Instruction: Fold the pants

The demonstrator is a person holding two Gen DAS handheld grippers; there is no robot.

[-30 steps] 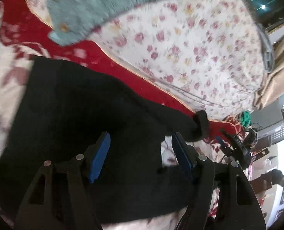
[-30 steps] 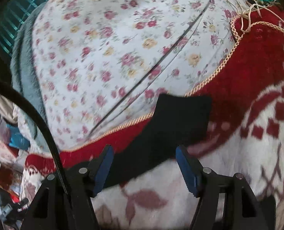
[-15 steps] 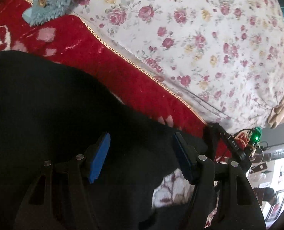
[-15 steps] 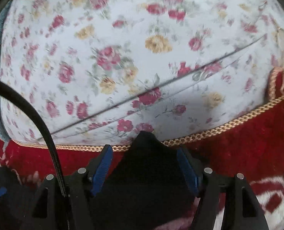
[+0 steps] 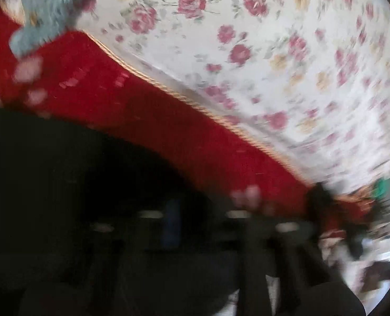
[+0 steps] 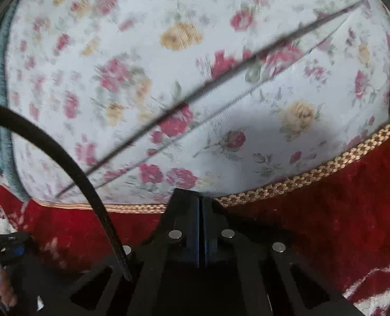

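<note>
The soft black pants (image 5: 63, 184) lie on a fuzzy red blanket (image 5: 147, 110) with a gold braided edge (image 6: 313, 173) beside a flowery sheet (image 6: 168, 79), the blurry left gripper (image 5: 195, 226) with jaws closing over them, while the right gripper (image 6: 200, 210) shows jaws closed, maybe pinching black cloth.

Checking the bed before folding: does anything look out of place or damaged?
Nothing stands out. The black pants lie on the red blanket, which borders the floral sheet. The left wrist view is blurred, so fine creases cannot be judged.
</note>
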